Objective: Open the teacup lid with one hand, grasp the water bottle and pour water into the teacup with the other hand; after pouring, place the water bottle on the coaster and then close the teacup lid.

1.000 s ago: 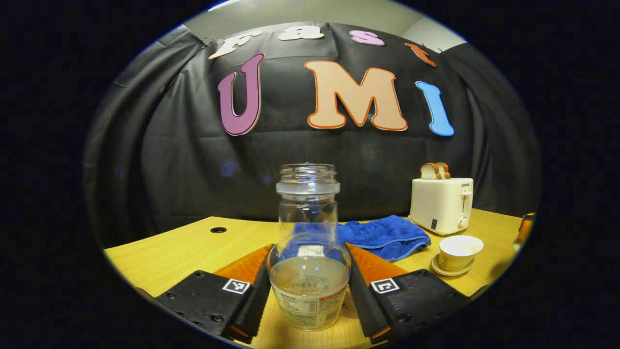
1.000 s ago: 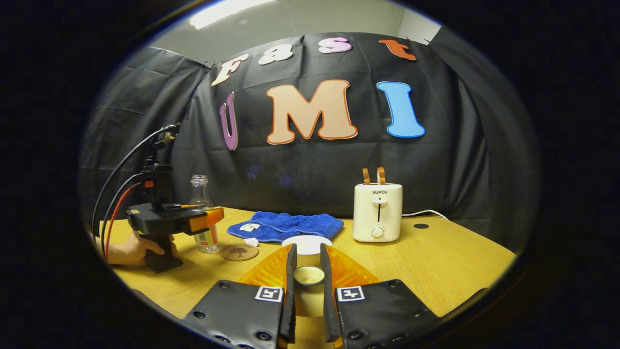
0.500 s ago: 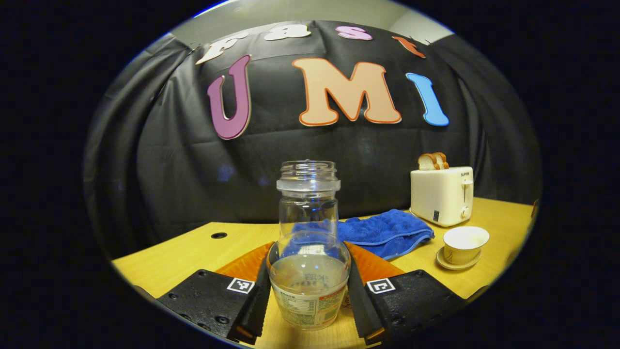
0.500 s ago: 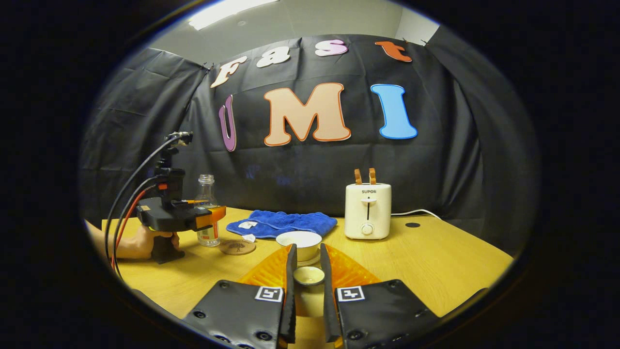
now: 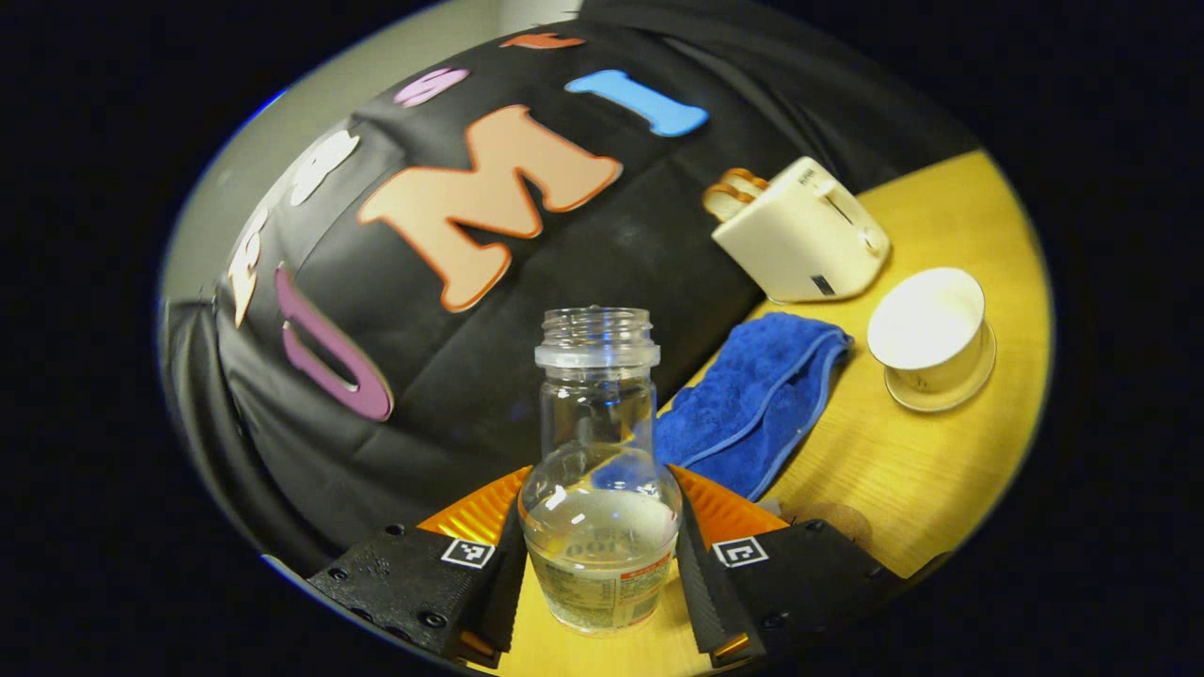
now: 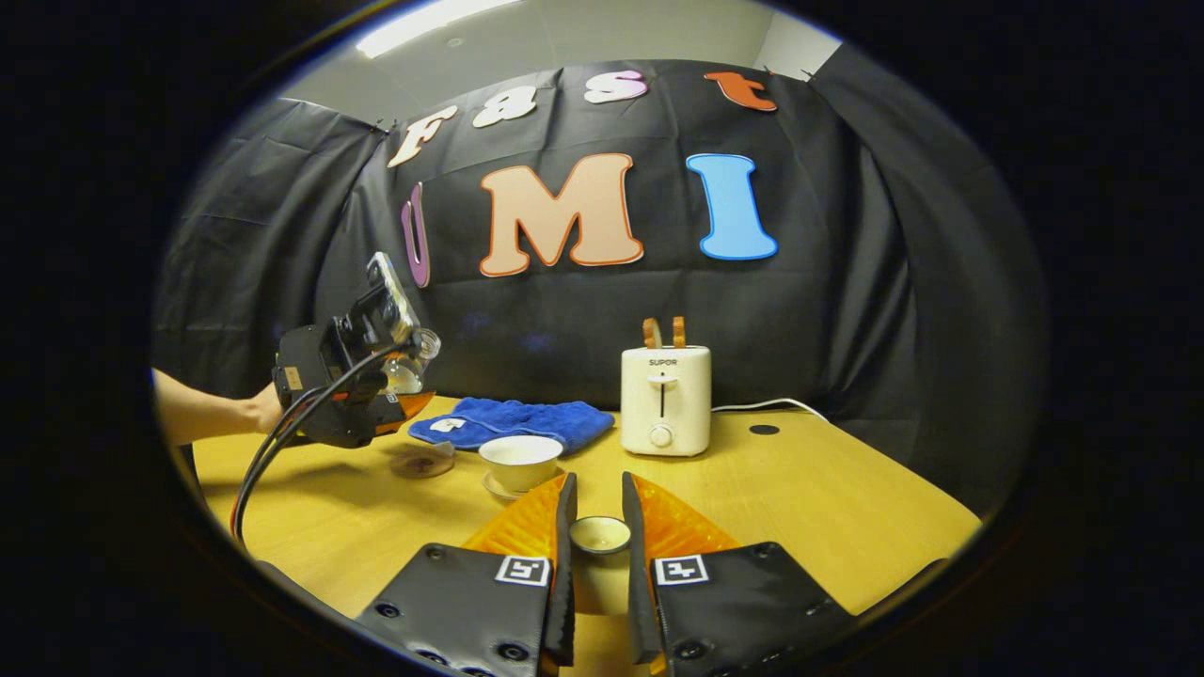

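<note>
My left gripper (image 5: 599, 555) is shut on the clear water bottle (image 5: 598, 470), which has no cap and is partly filled. In the right gripper view that gripper (image 6: 350, 387) hangs tilted above the table at the left, a hand holding it. The white teacup (image 5: 929, 329) stands open on its saucer, to the right of the bottle's mouth; it also shows as the teacup (image 6: 520, 460) in the right gripper view. My right gripper (image 6: 598, 543) is shut on the teacup lid (image 6: 600, 534), held off to the cup's near right. The round brown coaster (image 6: 420, 463) lies bare left of the cup.
A blue towel (image 6: 513, 421) lies behind the cup and coaster. A white toaster (image 6: 664, 400) with bread slices stands at the back, its cable trailing right. The wooden table (image 6: 828, 498) has a cable hole (image 6: 763, 430) near the toaster.
The left gripper has lifted the bottle off the table and tilted it toward the teacup. The right gripper has drawn back and to the right with the lid.
</note>
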